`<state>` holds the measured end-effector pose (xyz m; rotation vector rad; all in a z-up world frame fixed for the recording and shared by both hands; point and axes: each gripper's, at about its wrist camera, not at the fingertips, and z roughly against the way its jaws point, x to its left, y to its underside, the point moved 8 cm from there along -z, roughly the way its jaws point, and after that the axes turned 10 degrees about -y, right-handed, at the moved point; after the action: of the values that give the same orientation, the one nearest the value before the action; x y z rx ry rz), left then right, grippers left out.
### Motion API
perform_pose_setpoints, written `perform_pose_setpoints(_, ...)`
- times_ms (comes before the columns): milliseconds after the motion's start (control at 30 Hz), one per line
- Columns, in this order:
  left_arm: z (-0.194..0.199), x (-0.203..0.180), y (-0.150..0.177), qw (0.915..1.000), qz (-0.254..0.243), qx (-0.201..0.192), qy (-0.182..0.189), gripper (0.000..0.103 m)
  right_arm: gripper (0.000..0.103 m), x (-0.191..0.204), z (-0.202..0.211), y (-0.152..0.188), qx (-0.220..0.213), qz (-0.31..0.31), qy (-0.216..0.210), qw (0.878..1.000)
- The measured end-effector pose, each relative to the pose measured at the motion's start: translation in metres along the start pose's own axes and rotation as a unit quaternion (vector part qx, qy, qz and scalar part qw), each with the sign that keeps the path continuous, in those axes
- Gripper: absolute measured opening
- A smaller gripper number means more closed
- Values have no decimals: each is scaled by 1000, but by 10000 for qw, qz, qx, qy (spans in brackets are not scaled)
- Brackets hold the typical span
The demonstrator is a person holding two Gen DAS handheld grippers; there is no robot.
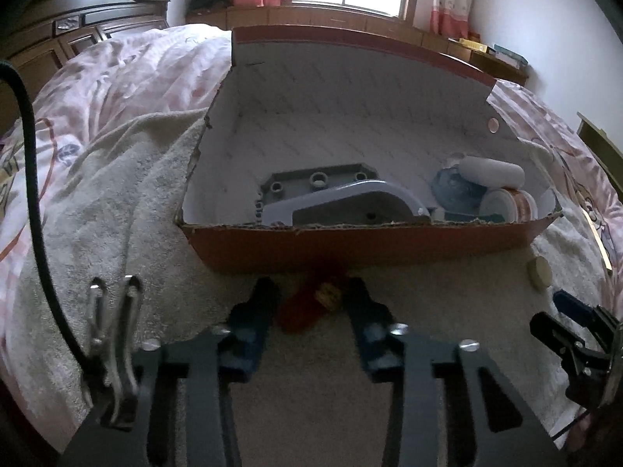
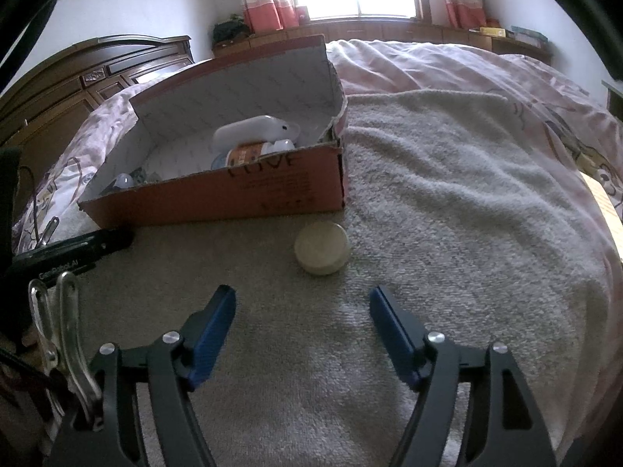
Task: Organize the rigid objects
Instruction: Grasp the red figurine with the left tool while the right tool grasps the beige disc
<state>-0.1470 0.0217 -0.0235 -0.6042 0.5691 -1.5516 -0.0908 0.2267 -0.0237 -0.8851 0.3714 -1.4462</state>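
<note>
Left-wrist view first: at the far left you see a black cable (image 1: 29, 179) curving down over the pink patterned bedding (image 1: 117, 78), and below it a metal clip (image 1: 113, 334) beside your tool. At bottom centre your left gripper (image 1: 311, 299) has its blue pads drawn in close on either side of a small red object (image 1: 307, 307) lying on the grey towel (image 1: 117, 194), just in front of the box. The pads look to be against its sides, though blur keeps you from being sure of the contact. Above it, mid-frame, sits the orange cardboard box (image 1: 370, 243) with its lid flap standing up behind. Inside, from left to right, lie a grey studded plate (image 1: 303, 183), a pale curved plastic piece (image 1: 342, 202), a blue round item (image 1: 451, 186), a white cylinder (image 1: 490, 173) and a roll of patterned tape (image 1: 514, 202). Right of the box a cream round disc (image 1: 540, 270) rests on the towel, and the tip of your right gripper (image 1: 564, 311) enters at the lower right edge.

In the right-wrist view, the left tool's black finger shows at the left edge, the box (image 2: 272, 190) stands upper left, and the disc (image 2: 321, 248) lies just below the box's near right corner. Your right gripper (image 2: 303, 299) at bottom centre stands wide open with nothing between its pads, the disc a little ahead of them.
</note>
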Motion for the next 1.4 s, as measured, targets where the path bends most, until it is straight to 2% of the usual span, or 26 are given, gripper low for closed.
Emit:
perform_pose_setpoints(167, 5, -2, 3, 10000, -94, -29, -11, 23, 76, 0, 0, 0, -3, 0, -3, 10000)
perform_pose_setpoints(467, 9, -5, 12, 9999, -151, -19, 47, 22, 76, 2, -2, 1, 10, 9, -1, 10000)
perform_pose_setpoints(633, 8, -5, 12, 9999, -128, -9, 73, 22, 76, -2, -4, -10, 23, -20, -32, 10000)
perform_pose_setpoints(933, 7, -4, 12, 9999, -85, 7, 107, 22, 74, -6, -18, -20, 27, 173, 312, 9994)
perform_pose_setpoints(1033, 6, -4, 12, 9999, -75, 15, 94, 22, 60, -6, -19, -20, 50, 313, 571, 9979)
perform_pose_setpoints(1100, 6, -4, 12, 9999, -64, 24, 95, 22, 45, -7, -18, -21, 24, 319, 695, 9971)
perform_pose_setpoints(1167, 6, -4, 12, 9999, -68, 22, 95, 22, 35, -9, -16, -22, -3, 306, 724, 9969)
perform_pose_setpoints(1400, 12, -3, 11, 9999, -34, 5, 126, 22, 33, -7, -10, -22, -60, 280, 580, 9979)
